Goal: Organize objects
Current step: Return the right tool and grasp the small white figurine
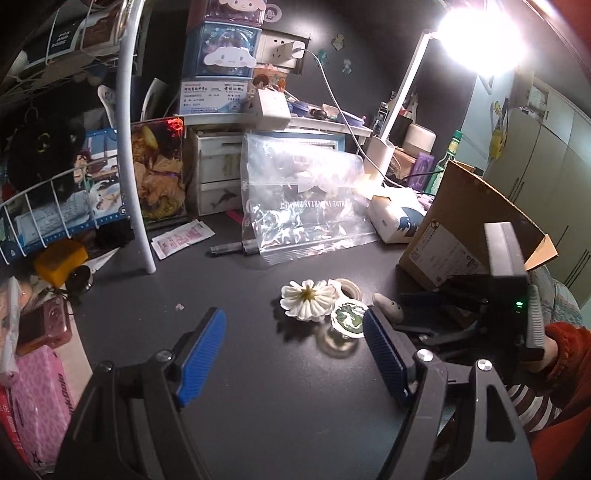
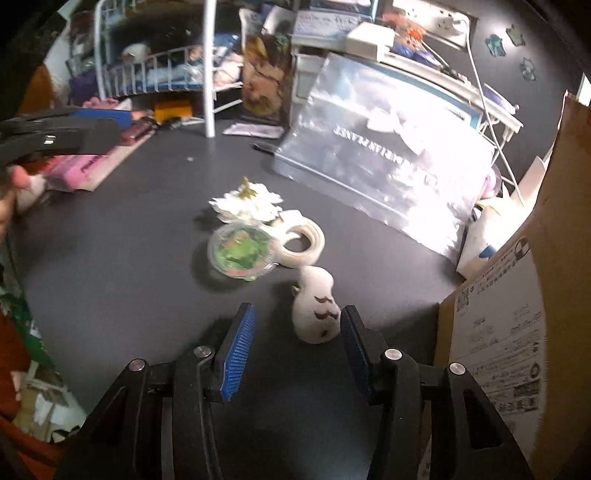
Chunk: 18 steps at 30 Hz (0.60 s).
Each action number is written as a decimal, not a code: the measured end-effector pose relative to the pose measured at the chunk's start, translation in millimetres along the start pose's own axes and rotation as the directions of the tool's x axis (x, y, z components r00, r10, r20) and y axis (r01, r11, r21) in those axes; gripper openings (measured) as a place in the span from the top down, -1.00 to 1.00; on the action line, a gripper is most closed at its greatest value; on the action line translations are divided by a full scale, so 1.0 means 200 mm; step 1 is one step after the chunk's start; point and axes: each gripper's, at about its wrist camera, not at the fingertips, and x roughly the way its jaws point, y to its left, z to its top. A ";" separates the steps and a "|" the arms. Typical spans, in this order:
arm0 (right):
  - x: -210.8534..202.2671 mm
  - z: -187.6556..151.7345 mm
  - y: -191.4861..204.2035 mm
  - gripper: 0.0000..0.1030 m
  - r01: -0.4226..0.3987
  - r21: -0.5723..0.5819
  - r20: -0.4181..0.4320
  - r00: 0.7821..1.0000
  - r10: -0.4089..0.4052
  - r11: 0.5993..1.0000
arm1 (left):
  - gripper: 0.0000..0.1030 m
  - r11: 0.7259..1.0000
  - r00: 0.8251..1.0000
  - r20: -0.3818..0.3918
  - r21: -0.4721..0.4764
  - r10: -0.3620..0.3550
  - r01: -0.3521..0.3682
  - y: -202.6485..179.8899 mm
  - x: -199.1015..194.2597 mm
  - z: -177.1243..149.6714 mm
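**Blue pads bracket the white toy**

Your right gripper (image 2: pixel 295 347) has its jaws spread, the white toy (image 2: pixel 317 314) lying between them beside the cardboard box (image 2: pixel 517 295). Your left gripper (image 1: pixel 295 354) is spread too, holding nothing, before the flower (image 1: pixel 308 299), round container (image 1: pixel 349 318) and tape roll (image 2: pixel 301 245).

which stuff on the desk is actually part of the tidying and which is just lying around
Part of the job:
white flower
round green-lidded cup
tape roll
small white figure, by the open right gripper
cardboard box, the likely container

Just lying about:
clear zip bag
desk lamp
pen
white packet
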 end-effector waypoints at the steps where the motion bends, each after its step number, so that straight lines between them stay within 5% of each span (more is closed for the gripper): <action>1: 0.01 0.00 -0.01 0.31 0.009 0.005 -0.004 1.000 -0.009 1.000 | -0.44 1.000 1.000 -0.001 0.001 -0.002 0.002 -0.01 0.00 0.00; 5: 0.03 0.00 -0.05 0.65 -0.012 0.034 -0.016 1.000 0.012 0.999 | -0.44 1.000 1.000 -0.011 0.011 -0.002 0.002 -0.03 0.01 0.00; 16: -0.20 0.01 0.06 0.67 -0.128 -0.016 0.099 0.987 0.129 0.992 | -0.43 0.988 0.989 -0.043 0.058 -0.138 0.140 -0.21 0.03 0.06; 18: -0.29 0.02 0.08 0.67 -0.163 -0.035 0.140 0.976 0.167 0.986 | -0.21 0.983 0.985 -0.040 0.067 -0.167 0.169 -0.25 0.01 0.08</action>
